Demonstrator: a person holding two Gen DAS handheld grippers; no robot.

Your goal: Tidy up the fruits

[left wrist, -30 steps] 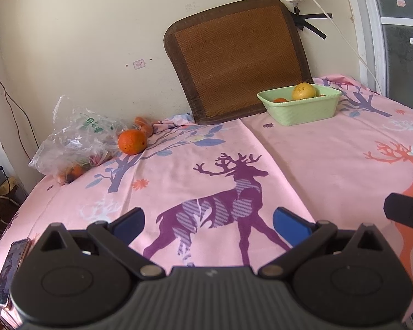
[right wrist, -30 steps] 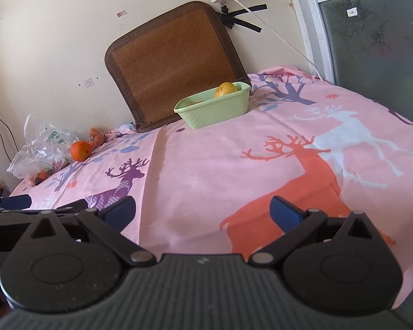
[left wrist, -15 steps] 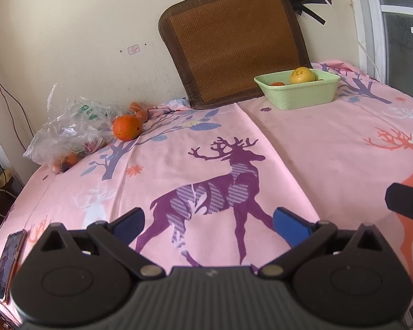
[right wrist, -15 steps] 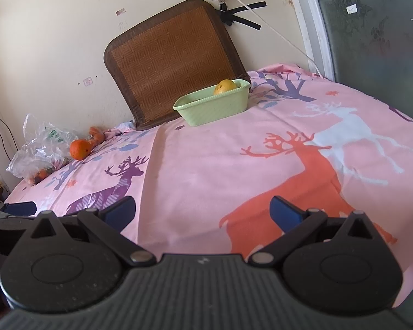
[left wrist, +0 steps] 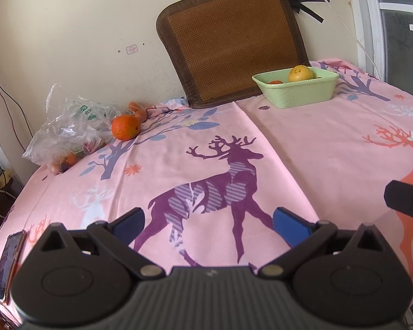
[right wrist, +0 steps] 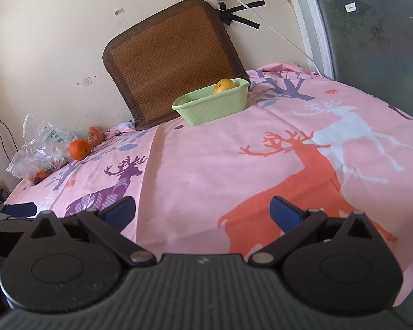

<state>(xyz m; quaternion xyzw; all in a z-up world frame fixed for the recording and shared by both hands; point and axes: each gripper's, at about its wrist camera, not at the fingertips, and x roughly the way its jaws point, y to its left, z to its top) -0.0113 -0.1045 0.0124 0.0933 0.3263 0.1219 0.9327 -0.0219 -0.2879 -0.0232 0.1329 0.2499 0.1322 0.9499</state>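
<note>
An orange (left wrist: 125, 127) lies at the far left of the pink tablecloth, next to a clear plastic bag (left wrist: 66, 132) holding more small fruit; it also shows in the right wrist view (right wrist: 79, 150). A green basin (left wrist: 297, 89) at the back holds a yellow fruit (left wrist: 300, 73) and a small orange one (left wrist: 276, 82); the basin also shows in the right wrist view (right wrist: 212, 106). My left gripper (left wrist: 208, 224) is open and empty over the near table. My right gripper (right wrist: 202, 210) is open and empty, to the right of the left one.
A brown woven mat (left wrist: 231, 41) leans on the wall behind the basin. A phone (left wrist: 7, 266) lies at the table's near left edge. A white cable (right wrist: 275, 30) hangs from a wall socket. Small orange fruits (left wrist: 139, 110) lie behind the orange.
The left gripper has tilted down and drawn back a little; the scene sits lower and further in its view. The right gripper barely shifted. Both jaws stay open.
</note>
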